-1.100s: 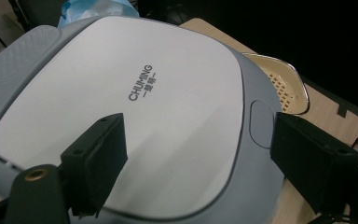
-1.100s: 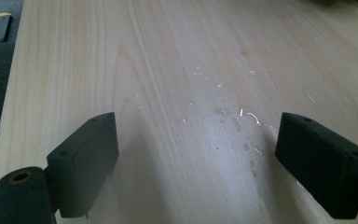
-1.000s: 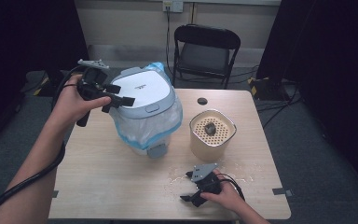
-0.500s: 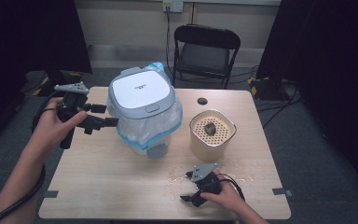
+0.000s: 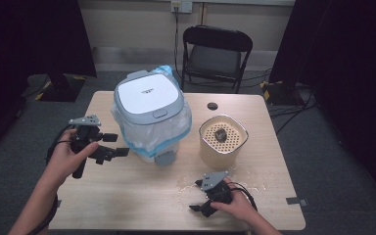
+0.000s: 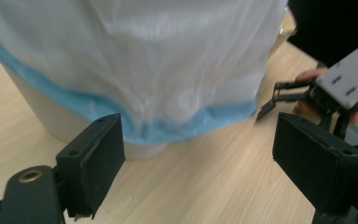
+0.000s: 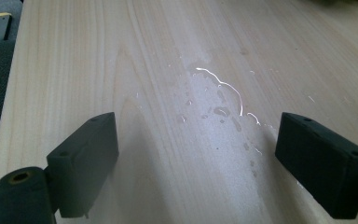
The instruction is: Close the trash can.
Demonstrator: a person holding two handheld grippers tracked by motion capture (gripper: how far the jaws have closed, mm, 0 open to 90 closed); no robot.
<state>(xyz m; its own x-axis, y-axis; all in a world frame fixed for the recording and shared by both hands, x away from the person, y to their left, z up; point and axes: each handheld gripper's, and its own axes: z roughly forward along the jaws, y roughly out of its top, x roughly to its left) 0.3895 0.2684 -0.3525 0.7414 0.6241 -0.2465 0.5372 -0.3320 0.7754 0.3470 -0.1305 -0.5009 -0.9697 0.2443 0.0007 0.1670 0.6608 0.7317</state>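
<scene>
On the table [image 5: 142,196], the bin [image 5: 149,115] with its white bag stood near the middle, lid down. Your left gripper [image 5: 111,145] was just beside its left side, jaws wide apart and holding nothing. Your right gripper [image 5: 197,196] rested at the front edge, well apart from the bin, jaws also spread over wet wood, nothing between them.

From where I stand, the only print is a short dark line on the white lid [image 5: 149,95] of the bin [image 5: 152,122], too small to make out; nothing else carries lettering.
</scene>
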